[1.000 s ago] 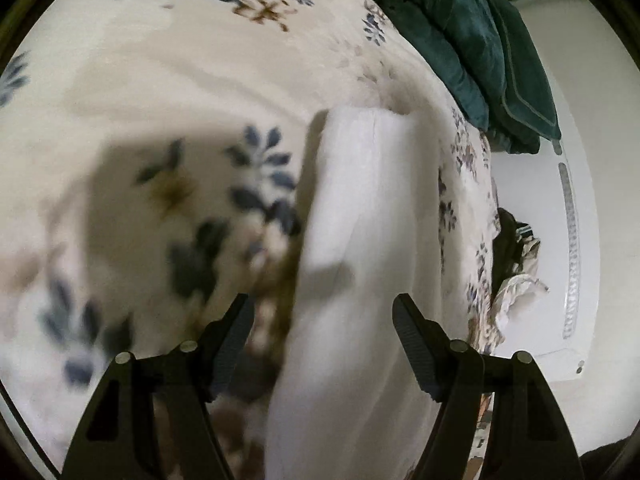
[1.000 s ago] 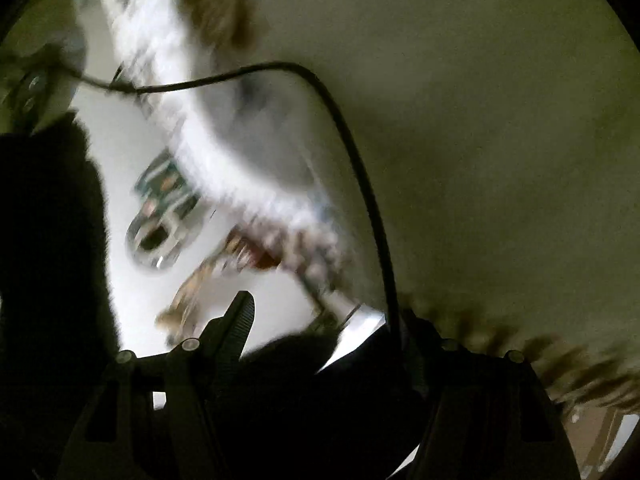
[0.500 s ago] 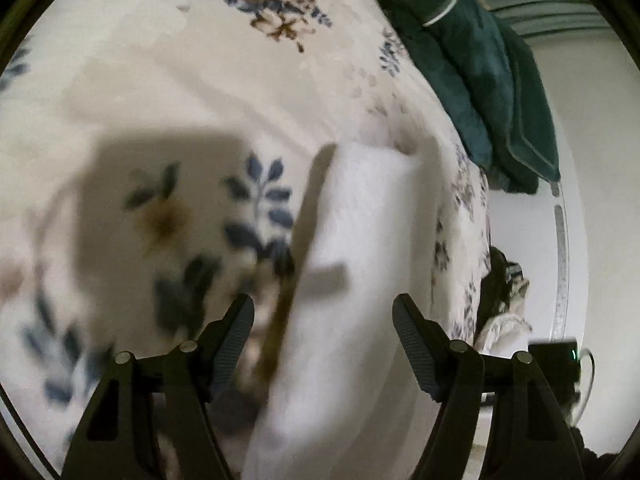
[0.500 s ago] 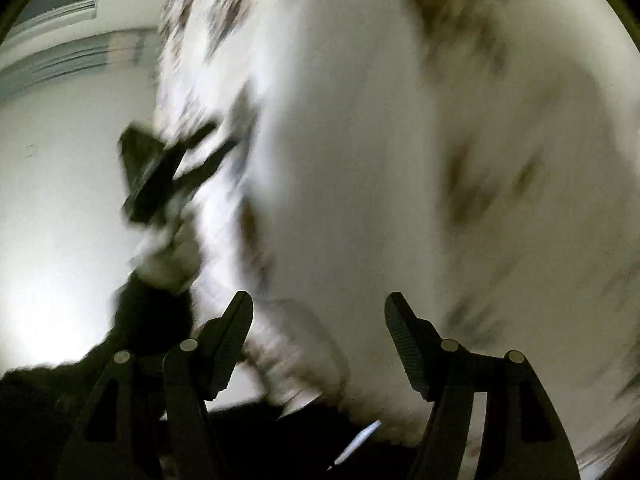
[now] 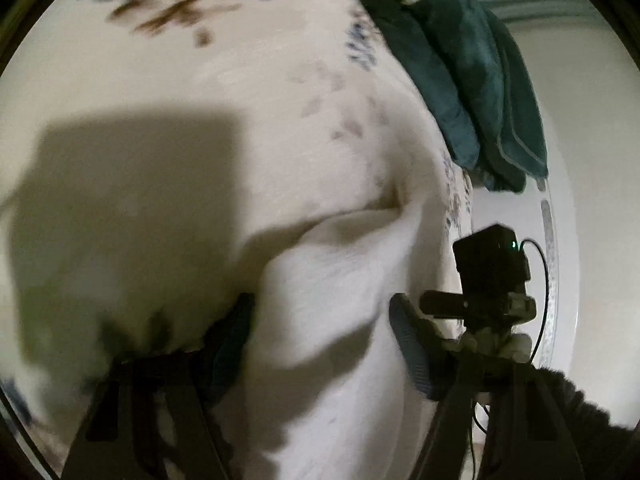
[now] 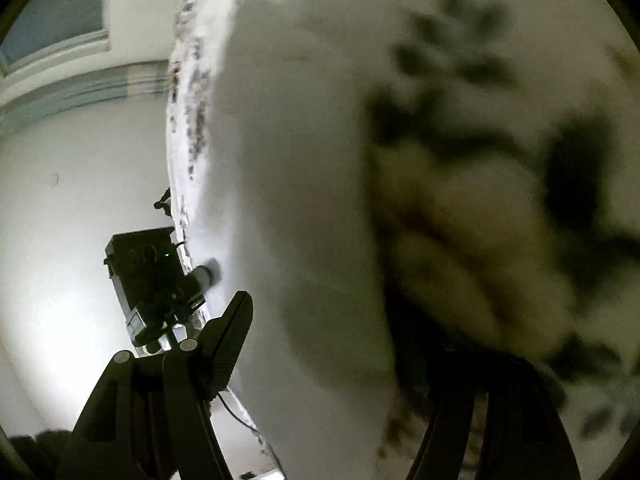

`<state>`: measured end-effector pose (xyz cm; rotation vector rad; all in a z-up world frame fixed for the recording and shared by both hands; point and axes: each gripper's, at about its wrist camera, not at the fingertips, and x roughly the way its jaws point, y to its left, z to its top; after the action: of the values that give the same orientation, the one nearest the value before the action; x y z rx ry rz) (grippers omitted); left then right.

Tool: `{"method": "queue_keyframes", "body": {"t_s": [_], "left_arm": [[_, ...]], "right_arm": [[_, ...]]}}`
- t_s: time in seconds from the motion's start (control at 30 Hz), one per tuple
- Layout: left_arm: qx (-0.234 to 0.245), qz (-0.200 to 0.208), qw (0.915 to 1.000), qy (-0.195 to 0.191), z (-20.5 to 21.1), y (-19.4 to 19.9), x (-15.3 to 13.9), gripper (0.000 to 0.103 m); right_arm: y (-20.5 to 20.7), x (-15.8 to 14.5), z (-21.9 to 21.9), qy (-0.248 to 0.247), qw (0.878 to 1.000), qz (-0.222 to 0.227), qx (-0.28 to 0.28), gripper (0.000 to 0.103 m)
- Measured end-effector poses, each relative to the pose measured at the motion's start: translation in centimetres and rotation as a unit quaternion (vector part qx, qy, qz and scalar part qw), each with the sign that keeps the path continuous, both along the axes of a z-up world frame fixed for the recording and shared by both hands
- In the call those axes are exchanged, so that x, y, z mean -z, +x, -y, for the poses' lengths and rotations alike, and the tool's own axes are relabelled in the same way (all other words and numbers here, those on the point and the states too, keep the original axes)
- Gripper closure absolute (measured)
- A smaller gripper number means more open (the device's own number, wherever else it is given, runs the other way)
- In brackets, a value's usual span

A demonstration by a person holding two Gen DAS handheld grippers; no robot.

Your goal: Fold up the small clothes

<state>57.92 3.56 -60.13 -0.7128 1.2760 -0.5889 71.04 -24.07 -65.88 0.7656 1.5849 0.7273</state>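
A small white garment [image 5: 332,320] lies on a floral bedspread [image 5: 200,92] near the bed's edge. My left gripper [image 5: 322,344] is open, its jaws set apart on either side of the garment, close above it. In the right wrist view the same white garment [image 6: 288,200] fills the middle. My right gripper [image 6: 320,344] is open over it; its left finger [image 6: 228,344] shows clearly and the right one is dark and blurred. Each view shows the other gripper's camera body, in the left wrist view [image 5: 492,276] and in the right wrist view [image 6: 148,280].
A dark green folded blanket [image 5: 472,80] lies at the far end of the bed. The bed edge runs down the right of the left wrist view, with pale floor [image 5: 568,320] beyond. A cable [image 5: 540,300] hangs from the other gripper.
Both grippers have come down close to the white garment. The right gripper swung from facing the floor to facing the garment and now shows in the left wrist view.
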Motion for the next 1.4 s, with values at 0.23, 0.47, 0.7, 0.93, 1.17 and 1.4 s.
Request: {"method": "queue_keyframes", "body": {"t_s": [0.23,0.47,0.7,0.93,1.17,1.4], "left_arm": [[0.015,0.057,0.9978,0.029,0.6,-1.4,-4.2,0.088],[0.026,0.121,0.9922,0.013,-0.5,-8.6,-11.9,0.088],[0.057,0.113,0.9919,-0.001,-0.6,-21.5,-15.8,0.084],[0.076,-0.029,0.9966,0.012,-1.4,-35.2,-10.3,0.040],[0.044,-0.099,0.9935,0.035,-4.6,-39.1,-8.2,0.040],[-0.003,-0.075,0.9969,0.024,-3.1,-32.9,-8.2,0.037]], "right_arm": [[-2.6,-5.2,-0.6,-0.001,0.998,0.069,0.008,0.090],[-10.4,-13.7,-1.9,0.037,0.991,0.125,-0.004,0.090],[-25.6,-18.0,-3.9,0.025,0.990,0.131,-0.047,0.089],[-39.4,-13.7,-5.9,-0.041,0.989,0.058,-0.131,0.067],[-45.9,-12.4,-6.6,-0.095,0.973,0.010,-0.212,0.050],[-46.0,-13.0,-1.4,-0.099,0.982,-0.013,-0.163,0.038]]}}
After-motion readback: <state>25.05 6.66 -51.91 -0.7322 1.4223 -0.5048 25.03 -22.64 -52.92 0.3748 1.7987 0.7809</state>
